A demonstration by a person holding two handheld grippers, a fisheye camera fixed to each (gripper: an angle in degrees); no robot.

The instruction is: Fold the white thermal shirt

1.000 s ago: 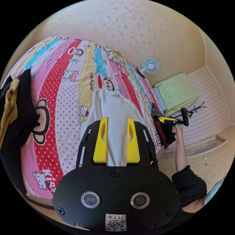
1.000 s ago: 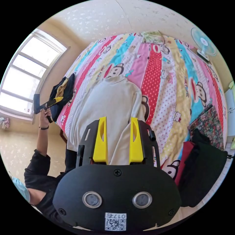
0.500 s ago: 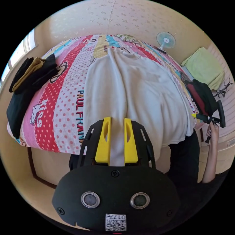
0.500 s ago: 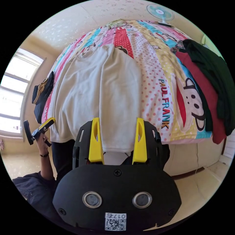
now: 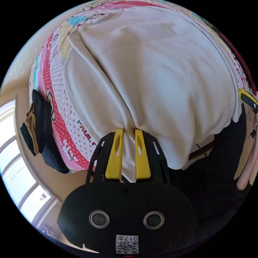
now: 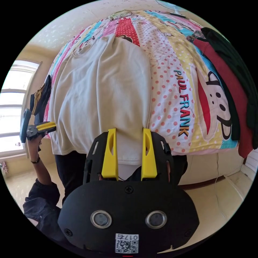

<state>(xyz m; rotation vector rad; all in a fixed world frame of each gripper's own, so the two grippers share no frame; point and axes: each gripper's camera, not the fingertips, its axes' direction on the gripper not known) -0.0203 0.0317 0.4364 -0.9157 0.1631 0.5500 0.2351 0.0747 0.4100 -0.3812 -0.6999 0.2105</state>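
The left gripper [image 5: 127, 131] has its two yellow jaws drawn narrow, and both press on a bunched fold of the white thermal shirt [image 5: 161, 75] that rises between them toward 12 o'clock. In the left gripper view the shirt spreads wide over the bed, and its hem hangs over the near edge of the bed at about 4 o'clock. At 3 o'clock, at the rim of this view, a yellow tip of the right gripper [image 5: 248, 99] is visible beside the hem.

In the right gripper view the right gripper [image 6: 129, 130] holds its jaws at a middle width. The hem of the shirt [image 6: 107, 91] lies between them, but whether the jaws press on the cloth I cannot tell. The hem hangs down over the edge of the bed, in front of the person's dark clothes [image 6: 70, 166]. At 9 o'clock the person's hand [image 6: 33, 139] grips the handle of the left gripper [image 6: 44, 125], near the left corner of the hem.

The shirt lies on a striped cartoon bedspread [image 6: 172, 88]. Farther, at 2 o'clock, a red garment [image 6: 228, 80] and a dark green garment [image 6: 236, 59] lie on the bed's right side. At 9 to 10 o'clock, a pile of black and mustard clothes [image 6: 40, 96] sits at the far left edge of the bed, near the window [image 6: 10, 113].
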